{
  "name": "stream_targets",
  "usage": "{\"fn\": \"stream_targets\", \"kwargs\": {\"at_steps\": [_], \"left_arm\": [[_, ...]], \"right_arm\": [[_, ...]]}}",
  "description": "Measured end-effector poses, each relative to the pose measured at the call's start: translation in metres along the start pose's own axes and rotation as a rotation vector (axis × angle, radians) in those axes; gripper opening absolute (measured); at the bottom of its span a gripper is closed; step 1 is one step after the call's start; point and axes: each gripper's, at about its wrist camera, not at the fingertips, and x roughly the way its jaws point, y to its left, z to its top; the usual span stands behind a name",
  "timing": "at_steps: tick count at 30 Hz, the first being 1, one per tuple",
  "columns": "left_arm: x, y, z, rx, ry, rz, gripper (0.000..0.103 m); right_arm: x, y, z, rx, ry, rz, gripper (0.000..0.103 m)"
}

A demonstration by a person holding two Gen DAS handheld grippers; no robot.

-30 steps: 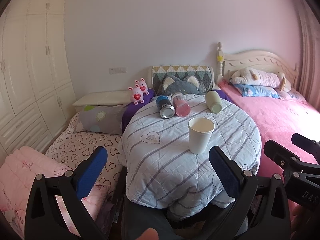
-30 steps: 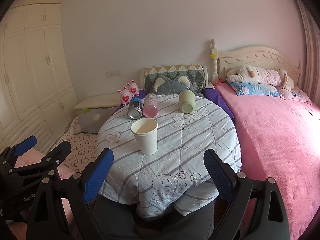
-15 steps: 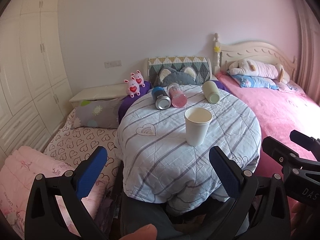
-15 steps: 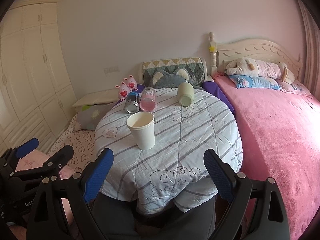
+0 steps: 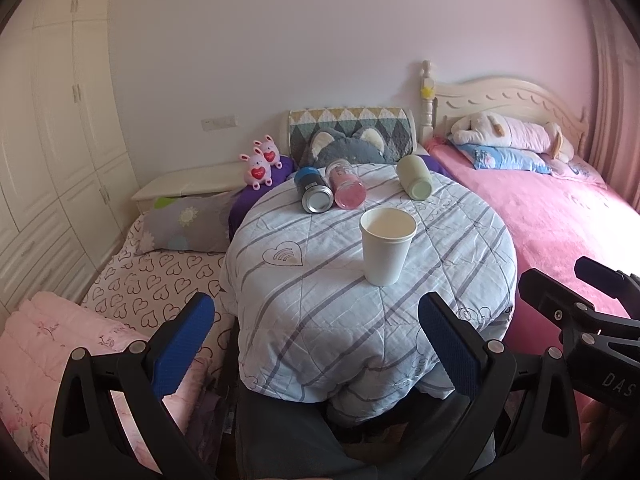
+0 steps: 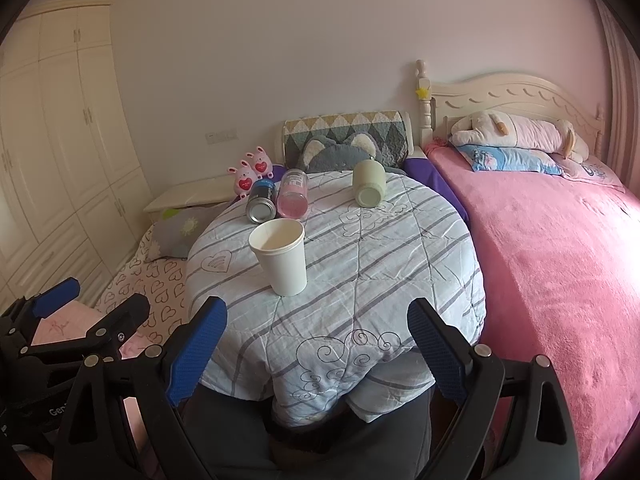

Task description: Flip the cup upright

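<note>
One white paper cup (image 5: 387,251) stands upright, mouth up, mid-tabletop (image 5: 320,280). Three containers lie tipped along the far edge: one can (image 5: 313,195), one pink bottle (image 5: 346,189), one green cup (image 5: 415,177). Left gripper (image 5: 316,344) and right gripper (image 6: 316,344) hold their jaws apart off the near edge, grasping nothing.

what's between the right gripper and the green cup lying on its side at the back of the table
Nothing visible blocks it. The green cup lies past bare quilt, straight ahead of the open right gripper. The upright white cup stands left of that line, and the can and pink bottle lie farther left.
</note>
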Motion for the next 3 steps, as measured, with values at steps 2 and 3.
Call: {"fn": "stream_targets", "kwargs": {"at_steps": [2, 3], "left_arm": [[0.0005, 0.0005, -0.0003, -0.003, 0.001, -0.003, 0.103], [0.0010, 0.0009, -0.0002, -0.005, 0.003, -0.004, 0.103]], "right_arm": [[0.0005, -0.0001, -0.0008, 0.000, 0.001, 0.000, 0.093], [0.0005, -0.0001, -0.0008, -0.001, 0.001, 0.000, 0.093]]}}
